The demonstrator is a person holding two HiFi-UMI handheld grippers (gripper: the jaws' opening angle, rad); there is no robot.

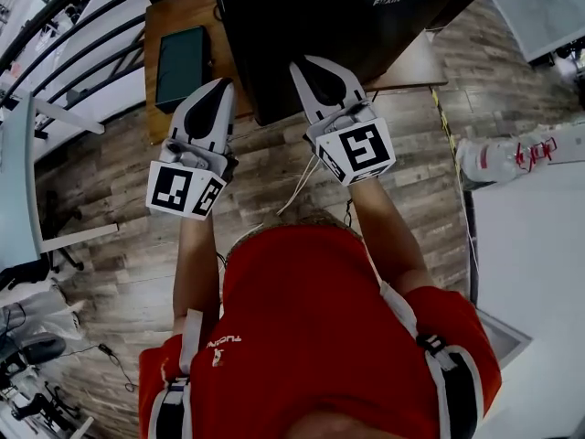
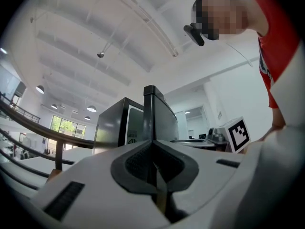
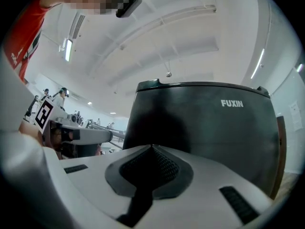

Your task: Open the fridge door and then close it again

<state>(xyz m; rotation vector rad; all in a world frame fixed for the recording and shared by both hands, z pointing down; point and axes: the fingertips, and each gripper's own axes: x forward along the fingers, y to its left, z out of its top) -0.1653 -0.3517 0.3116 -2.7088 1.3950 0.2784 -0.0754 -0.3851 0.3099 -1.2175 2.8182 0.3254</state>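
A black FUXIN fridge [image 1: 338, 26] stands on a wooden table [image 1: 183, 12] in front of me. In the right gripper view its dark door front [image 3: 205, 123] fills the space just beyond my jaws. The right gripper [image 1: 303, 64] is shut and empty, with its tips at the fridge's front; whether they touch it I cannot tell. The left gripper [image 1: 222, 84] is also shut and empty, a little left of the fridge's near left corner. In the left gripper view a dark vertical edge of the fridge [image 2: 151, 113] rises straight ahead of the closed tips [image 2: 152, 143].
A dark tablet-like screen [image 1: 181, 62] lies on the wooden table left of the fridge. A white table [image 1: 530, 245] with a plastic bottle [image 1: 498, 158] stands at the right. Railings [image 1: 82, 53] run along the left, and a white cable [image 1: 297, 190] hangs between my arms over the plank floor.
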